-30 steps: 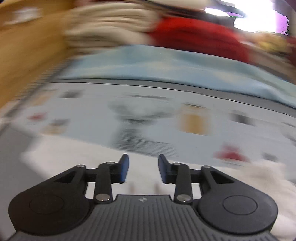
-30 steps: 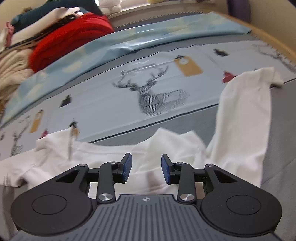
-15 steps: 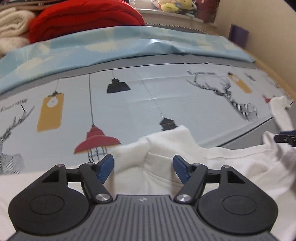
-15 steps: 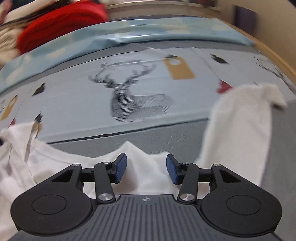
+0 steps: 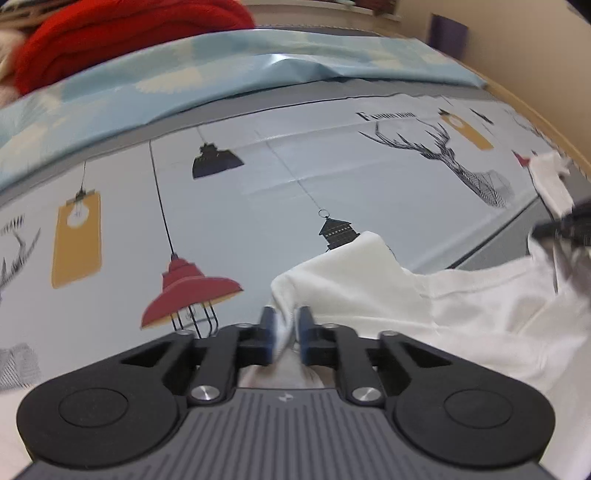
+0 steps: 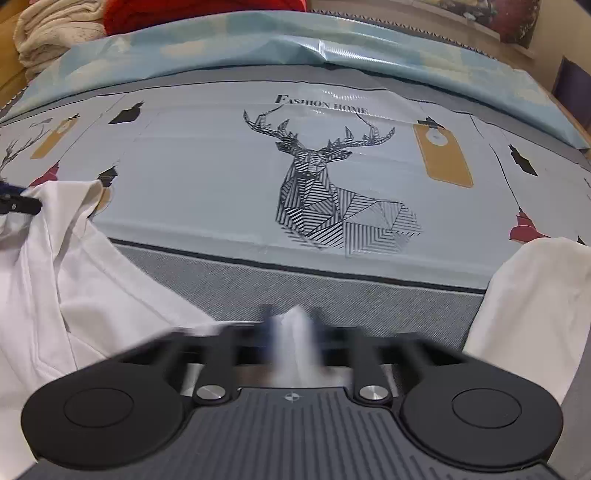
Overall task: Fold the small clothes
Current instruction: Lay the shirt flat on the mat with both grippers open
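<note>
A small white shirt (image 5: 480, 314) lies crumpled on a printed tablecloth (image 5: 258, 206). My left gripper (image 5: 284, 326) is closing, and its blue pads pinch a fold at the shirt's left edge. The right gripper (image 6: 293, 330) is blurred and also closing, with a peak of the white shirt (image 6: 74, 295) caught between its fingers. One sleeve (image 6: 535, 295) trails off to the right. Each gripper shows at the edge of the other's view: the right gripper (image 5: 569, 225) and the left gripper (image 6: 14, 203).
The cloth carries a deer print (image 6: 325, 192) and lamp prints (image 5: 188, 291). A light blue sheet (image 5: 221, 81) lies folded across the back. Behind it are a red knit (image 5: 110, 33) and cream knitwear (image 6: 55, 33). A wooden edge (image 5: 546, 110) runs along the right.
Both grippers came down onto the shirt, spread their fingers wider, then shut on the fabric. The left one swung to the right across the cloth and rolled level.
</note>
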{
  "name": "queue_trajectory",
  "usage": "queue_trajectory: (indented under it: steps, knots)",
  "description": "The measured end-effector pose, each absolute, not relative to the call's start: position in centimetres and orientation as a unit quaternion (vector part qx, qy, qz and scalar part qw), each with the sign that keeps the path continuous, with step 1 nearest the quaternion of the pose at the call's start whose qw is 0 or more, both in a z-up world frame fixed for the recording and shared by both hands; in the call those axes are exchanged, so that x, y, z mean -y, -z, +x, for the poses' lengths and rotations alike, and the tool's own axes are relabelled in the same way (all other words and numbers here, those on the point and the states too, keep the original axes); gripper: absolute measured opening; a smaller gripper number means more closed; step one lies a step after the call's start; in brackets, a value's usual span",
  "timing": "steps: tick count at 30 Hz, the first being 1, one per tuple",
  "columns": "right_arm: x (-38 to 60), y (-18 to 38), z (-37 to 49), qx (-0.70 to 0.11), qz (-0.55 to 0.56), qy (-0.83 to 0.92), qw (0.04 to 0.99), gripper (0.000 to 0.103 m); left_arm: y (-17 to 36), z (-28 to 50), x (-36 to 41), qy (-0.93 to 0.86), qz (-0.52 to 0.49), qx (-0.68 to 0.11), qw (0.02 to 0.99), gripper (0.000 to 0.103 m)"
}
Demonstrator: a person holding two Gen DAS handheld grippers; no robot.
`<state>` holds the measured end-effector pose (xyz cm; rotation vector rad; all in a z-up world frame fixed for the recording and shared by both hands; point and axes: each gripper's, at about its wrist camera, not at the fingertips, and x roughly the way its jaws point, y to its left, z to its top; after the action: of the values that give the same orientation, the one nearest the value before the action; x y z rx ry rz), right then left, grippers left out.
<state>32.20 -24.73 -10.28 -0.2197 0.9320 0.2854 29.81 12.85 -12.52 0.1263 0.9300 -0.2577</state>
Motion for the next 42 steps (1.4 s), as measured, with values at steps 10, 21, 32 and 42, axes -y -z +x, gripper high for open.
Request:
queue_trajectory:
  steps: [10, 21, 32, 42]
  knots:
    - [20.7, -1.8, 36.1, -0.296, -0.153, -0.179, 0.926, 0.004, 7.4, 32.0, -17.9, 0.017, 0.013, -0.361, 0.932, 0.006]
    - [20.5, -1.7, 40.8, -0.263, 0.005, -0.028, 0.964, 0.045, 6.4, 31.8, -17.2, 0.043, -0.054, -0.376, 0.924, 0.029]
    - [24.7, 11.7, 33.4, -0.441, 0.011, -0.029, 0.897, 0.042, 10.2, 31.4, -14.9, 0.001, -0.025, -0.468, 0.883, 0.033]
    - [28.7, 9.0, 33.5, -0.41, 0.049, -0.029, 0.91, 0.044, 6.9, 25.6, -7.6, -0.008, 0.027, -0.487, 0.873, 0.062]
